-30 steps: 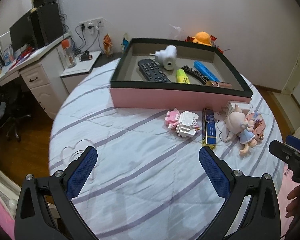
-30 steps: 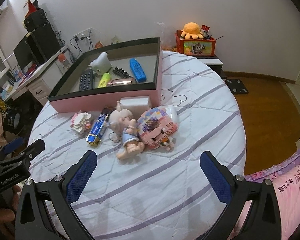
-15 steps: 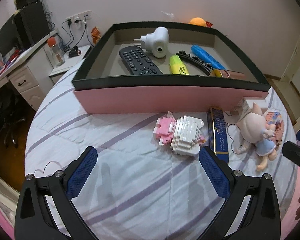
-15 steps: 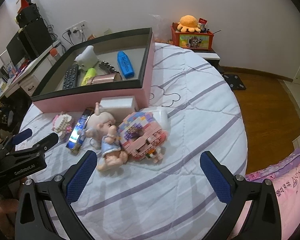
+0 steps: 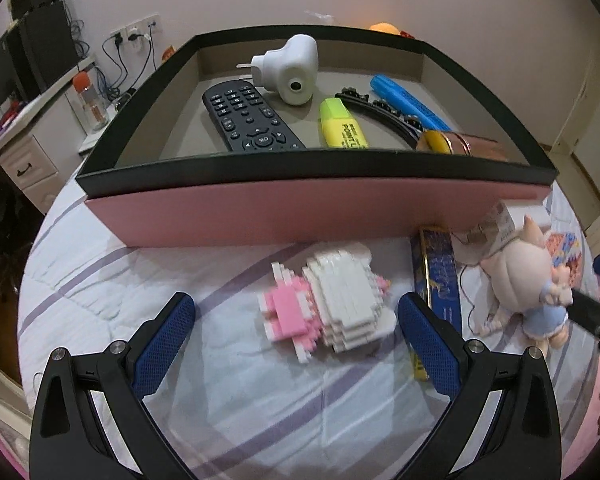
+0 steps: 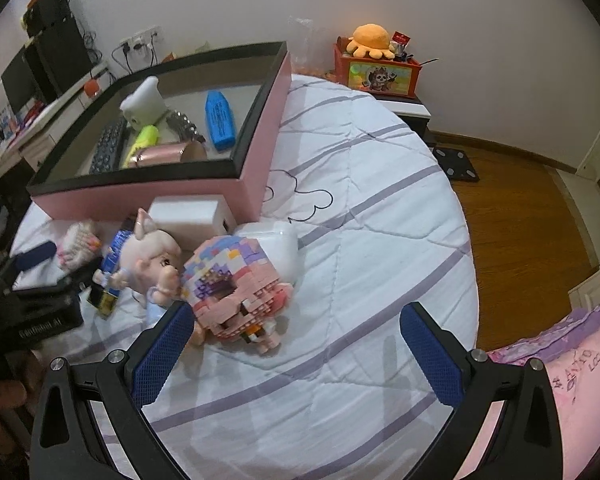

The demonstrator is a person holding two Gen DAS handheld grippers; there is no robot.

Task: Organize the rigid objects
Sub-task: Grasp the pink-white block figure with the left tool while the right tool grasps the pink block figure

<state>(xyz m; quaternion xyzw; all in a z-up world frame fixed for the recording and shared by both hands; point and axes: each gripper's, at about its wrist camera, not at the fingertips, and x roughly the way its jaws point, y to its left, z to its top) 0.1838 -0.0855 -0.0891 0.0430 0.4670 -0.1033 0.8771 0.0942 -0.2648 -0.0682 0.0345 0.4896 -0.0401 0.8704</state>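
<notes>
A pink box with a black rim (image 5: 300, 212) stands on the striped bed cover; it also shows in the right wrist view (image 6: 268, 120). It holds a remote (image 5: 248, 118), a white plug (image 5: 290, 70), a yellow marker (image 5: 340, 124), a blue marker (image 5: 408, 104) and a copper tube (image 5: 472, 146). In front of it lie a pink-and-white brick figure (image 5: 332, 300), a blue tin (image 5: 438, 280) and a doll (image 5: 524, 276). My left gripper (image 5: 296, 332) is open just short of the brick figure. My right gripper (image 6: 296, 348) is open just short of a pink brick model (image 6: 236, 284).
A white box (image 6: 188, 216) and a white case (image 6: 276, 240) lie by the box corner. A desk with drawers (image 5: 24, 152) stands to the left, a toy chest with an orange plush (image 6: 376, 64) at the back, wooden floor (image 6: 520, 208) to the right.
Both grippers have moved forward and down toward the toys. The brick figure now lies near the left fingers and the pink brick model near the right ones.
</notes>
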